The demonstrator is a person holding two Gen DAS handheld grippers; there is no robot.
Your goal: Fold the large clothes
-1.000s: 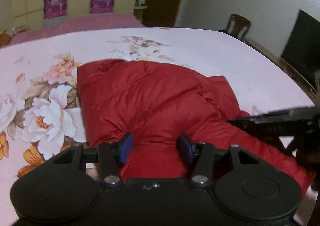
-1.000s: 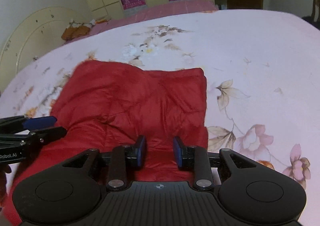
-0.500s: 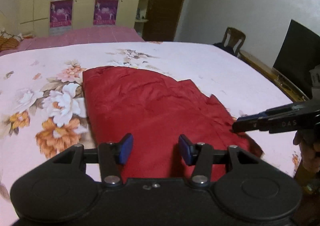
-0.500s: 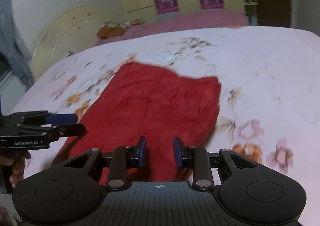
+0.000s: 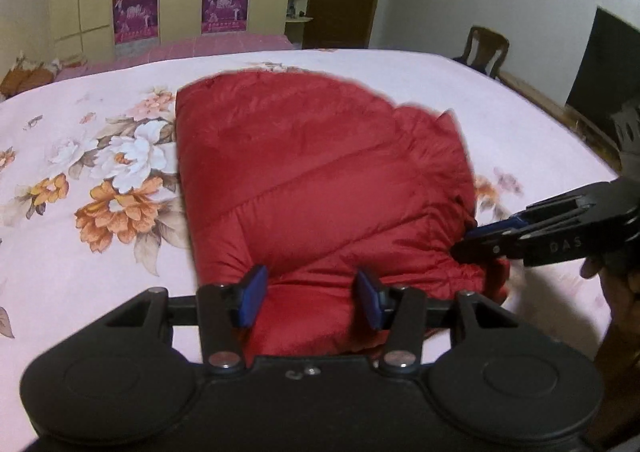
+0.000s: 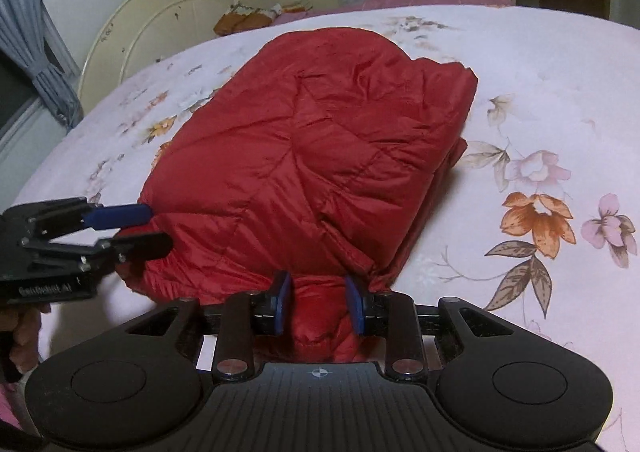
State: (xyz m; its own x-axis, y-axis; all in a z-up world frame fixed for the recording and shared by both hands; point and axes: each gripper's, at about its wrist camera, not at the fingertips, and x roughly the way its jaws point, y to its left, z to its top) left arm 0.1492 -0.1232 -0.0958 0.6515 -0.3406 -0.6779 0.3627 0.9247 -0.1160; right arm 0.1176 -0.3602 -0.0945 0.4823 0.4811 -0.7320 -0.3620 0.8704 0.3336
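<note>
We see the red jacket (image 5: 320, 187) folded mid-bed (image 5: 80, 272); our left gripper (image 5: 310, 302) gapes wide; our right gripper (image 6: 319, 306) straddles its hem, unclamped.

The left wrist view sits low behind the left gripper (image 5: 310, 302), close over the near edge of the folded red quilted jacket (image 5: 320, 187), and faces across the pink floral-printed bed (image 5: 100, 179) toward yellow wardrobe doors with purple posters (image 5: 136, 7) at 12 o'clock. The right gripper (image 5: 468, 238) enters that view at 3 o'clock. The right wrist view sits equally low behind its own gripper (image 6: 318, 304), just as near the jacket (image 6: 320, 139), facing the cream curved headboard (image 6: 160, 15) at 11 o'clock; the left gripper (image 6: 154, 228) shows at 9 o'clock. Both views share the jacket, the bed surface and the wardrobe wall.
</note>
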